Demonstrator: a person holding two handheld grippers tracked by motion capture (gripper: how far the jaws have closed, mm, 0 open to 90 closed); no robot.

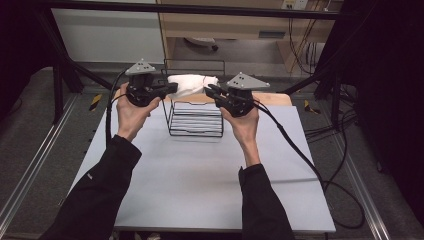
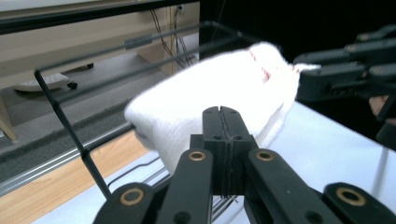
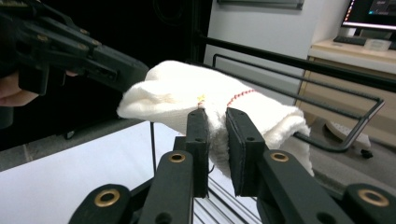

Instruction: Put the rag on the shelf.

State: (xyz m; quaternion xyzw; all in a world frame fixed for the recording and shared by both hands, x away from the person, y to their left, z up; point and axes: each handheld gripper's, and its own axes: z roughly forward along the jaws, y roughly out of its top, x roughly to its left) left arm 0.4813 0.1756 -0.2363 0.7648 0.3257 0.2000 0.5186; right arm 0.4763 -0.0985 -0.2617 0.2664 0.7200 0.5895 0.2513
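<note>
A folded white towel with red stitching hangs in the air over the top of a black wire basket. My left gripper pinches its left end, with the jaws pressed together on the cloth. My right gripper is shut on the right end, and in the right gripper view the towel bulges between the two jaws. The basket's top rails run just behind and under the towel. The basket's rim curves past the cloth's far side.
The basket stands at the far middle of a pale grey table, by a wooden strip. Black cables trail off the right side. Black frame bars flank the table's far corners, with wooden furniture behind.
</note>
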